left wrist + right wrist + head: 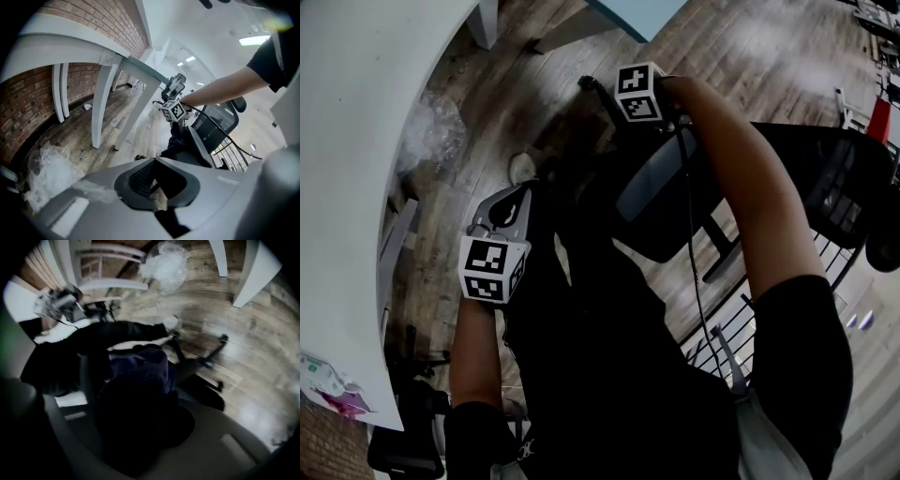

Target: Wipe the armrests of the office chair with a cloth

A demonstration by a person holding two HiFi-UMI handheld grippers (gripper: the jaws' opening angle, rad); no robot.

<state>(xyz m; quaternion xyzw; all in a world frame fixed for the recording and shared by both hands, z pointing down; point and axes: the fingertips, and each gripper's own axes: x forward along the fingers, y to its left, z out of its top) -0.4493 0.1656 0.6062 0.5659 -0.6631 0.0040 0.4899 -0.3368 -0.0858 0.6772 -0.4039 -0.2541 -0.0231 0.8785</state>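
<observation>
The right gripper view is very dark: the right gripper [140,385] shows mostly as shadow, and its jaws are largely buried under a bunched dark blue cloth [140,369], so their tips cannot be made out. In the head view the person's black shirt and right arm cover much of the office chair [844,183]. Only its dark mesh back, at the right, and one glossy dark armrest [661,192] show clearly. The other armrest cannot be found in any view. The right jaws are closed on the cloth, which fills the space between them. The marker cube on that gripper sits just above the far end of the armrest in the head view. Whether the cloth is pressed onto the pad cannot be told for sure. The left gripper [159,190] hangs low at the person's left side, well apart from the chair. Its jaws are drawn together with nothing gripped, and only a dark hollow shows between their grey faces. A white tabletop [356,141] curves along the left above the wooden floor [741,56], where a crumpled sheet of clear plastic [436,131] lies near its legs.
</observation>
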